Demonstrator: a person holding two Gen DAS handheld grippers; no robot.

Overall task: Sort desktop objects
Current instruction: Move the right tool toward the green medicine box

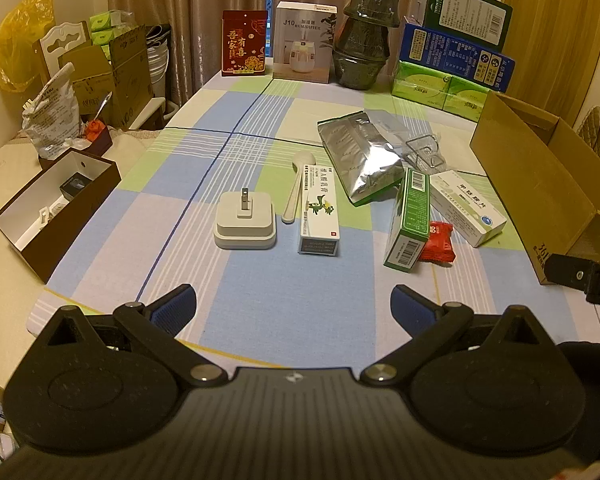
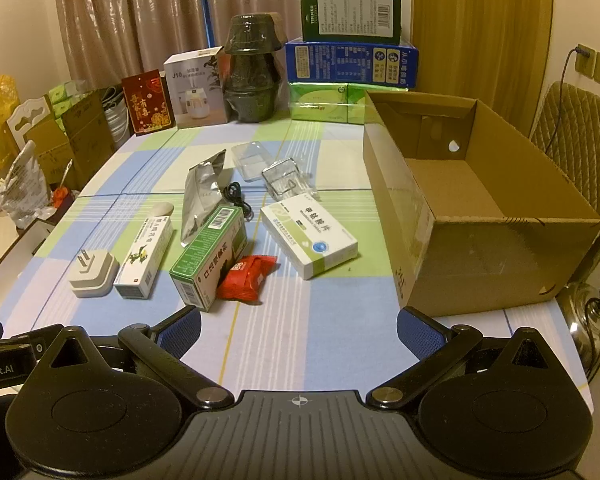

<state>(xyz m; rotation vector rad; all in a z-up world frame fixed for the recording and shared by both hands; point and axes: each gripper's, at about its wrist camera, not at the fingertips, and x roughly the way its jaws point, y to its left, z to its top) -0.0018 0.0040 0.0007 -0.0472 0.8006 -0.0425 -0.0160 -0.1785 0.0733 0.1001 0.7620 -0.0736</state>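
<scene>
On the checked tablecloth lie a white plug adapter (image 1: 245, 220) (image 2: 93, 273), a white spoon (image 1: 296, 188), a white ointment box (image 1: 319, 211) (image 2: 145, 257), a silver foil pouch (image 1: 360, 156) (image 2: 202, 196), a green box (image 1: 410, 218) (image 2: 210, 258), a red snack packet (image 1: 437, 243) (image 2: 247, 277), a white-green medicine box (image 1: 466, 206) (image 2: 309, 234) and clear plastic trays (image 2: 266, 168). My left gripper (image 1: 294, 308) is open and empty, near the front edge before the adapter. My right gripper (image 2: 298, 330) is open and empty, before the red packet.
An open cardboard box (image 2: 396, 216) (image 1: 520, 168) stands at the right. A brown-walled box (image 1: 66, 220) sits at the left. Stacked boxes (image 2: 350, 60), a dark jar (image 2: 252, 80), a humidifier box (image 1: 304, 42) and a red box (image 1: 244, 44) line the back. A black cable (image 2: 238, 196) lies mid-table.
</scene>
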